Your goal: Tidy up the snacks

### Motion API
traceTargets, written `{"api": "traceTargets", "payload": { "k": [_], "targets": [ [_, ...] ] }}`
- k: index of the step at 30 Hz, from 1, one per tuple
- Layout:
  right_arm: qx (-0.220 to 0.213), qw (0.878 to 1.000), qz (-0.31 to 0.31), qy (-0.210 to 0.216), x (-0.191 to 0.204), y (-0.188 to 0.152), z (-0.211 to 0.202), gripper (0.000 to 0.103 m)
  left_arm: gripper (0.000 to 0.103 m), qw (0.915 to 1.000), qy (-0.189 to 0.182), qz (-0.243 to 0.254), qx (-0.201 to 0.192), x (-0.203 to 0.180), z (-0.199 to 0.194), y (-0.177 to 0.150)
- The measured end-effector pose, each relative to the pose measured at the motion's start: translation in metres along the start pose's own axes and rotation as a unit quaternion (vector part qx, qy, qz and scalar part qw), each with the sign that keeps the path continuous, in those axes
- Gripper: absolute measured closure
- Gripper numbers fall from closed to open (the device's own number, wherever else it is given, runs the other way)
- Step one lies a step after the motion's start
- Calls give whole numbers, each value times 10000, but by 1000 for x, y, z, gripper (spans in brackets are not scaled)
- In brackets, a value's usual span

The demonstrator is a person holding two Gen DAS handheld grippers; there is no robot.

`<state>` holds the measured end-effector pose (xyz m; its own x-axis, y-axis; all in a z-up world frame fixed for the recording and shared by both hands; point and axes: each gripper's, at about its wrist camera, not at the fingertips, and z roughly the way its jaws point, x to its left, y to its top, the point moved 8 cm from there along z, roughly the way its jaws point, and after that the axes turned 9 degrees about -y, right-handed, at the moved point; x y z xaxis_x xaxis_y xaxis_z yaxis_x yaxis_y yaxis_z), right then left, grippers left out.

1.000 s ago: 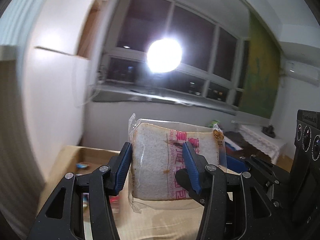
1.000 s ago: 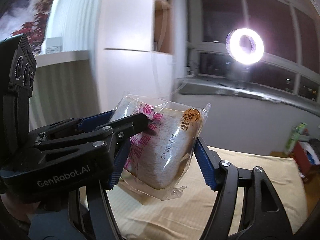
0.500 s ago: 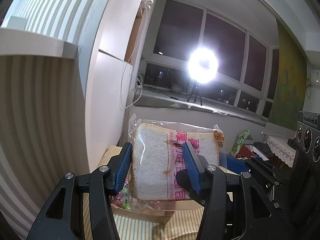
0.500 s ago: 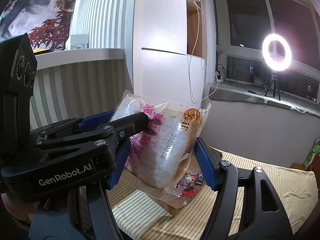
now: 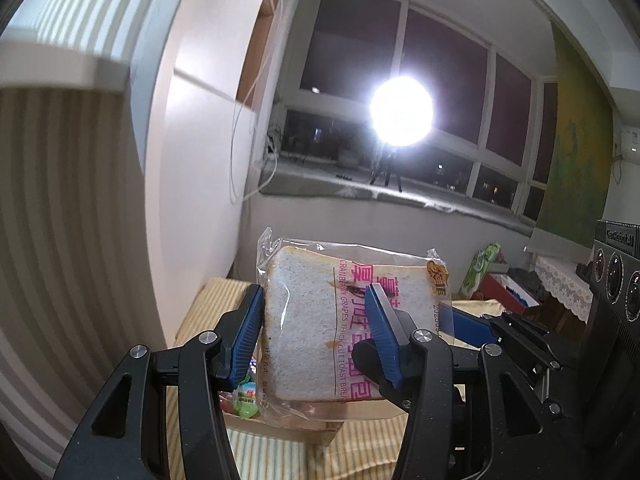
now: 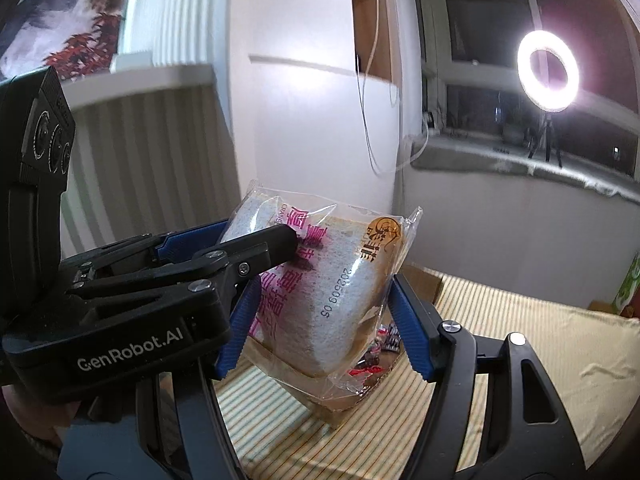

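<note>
Above the cardboard box, both clamped on the toast packet: left gripper, right gripper (slick wrapper). Could have slipped, missed the box, if released unevenly.

Each tool is a matte black plastic frame with triangular cut-outs in its two arms, round silver screw heads at the pivots, and ribbed blue pads lining the insides of the fingers. The left tool seen from the right wrist camera carries white "GenRobot.AI" lettering on its side and a black block with three round lenses. The right tool has the same black arms, silver screws and blue pads.
</note>
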<state>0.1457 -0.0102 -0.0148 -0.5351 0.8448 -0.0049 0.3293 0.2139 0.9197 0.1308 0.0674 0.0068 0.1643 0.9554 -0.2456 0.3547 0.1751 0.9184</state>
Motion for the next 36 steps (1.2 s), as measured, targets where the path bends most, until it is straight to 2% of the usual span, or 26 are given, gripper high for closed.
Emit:
{"api": "traceTargets", "payload": {
  "k": [9,13,15,23,33,36],
  "targets": [
    [952,9952,170,165,-20,-54,117,34,52,9963,49,-387,766,55,89,-49],
    [1103,9939,-21,-58,-26,-70,143,34,29,9917,364,-469,1136,78,123,-76],
    [1088,9940,-72,-100,-29,-74,150,32,26,9909,524,-443,1158,83,128,-84],
    [1076,9941,-41,-114,-29,-73,149,31,24,9915,552,-392,1111,81,120,-92],
    [799,9965,-175,-190,-14,-55,109,29,24,9939,555,-334,896,74,99,-74],
    [727,9970,-204,-190,-10,-51,101,22,24,9948,570,-301,792,70,86,-68]
  ]
}}
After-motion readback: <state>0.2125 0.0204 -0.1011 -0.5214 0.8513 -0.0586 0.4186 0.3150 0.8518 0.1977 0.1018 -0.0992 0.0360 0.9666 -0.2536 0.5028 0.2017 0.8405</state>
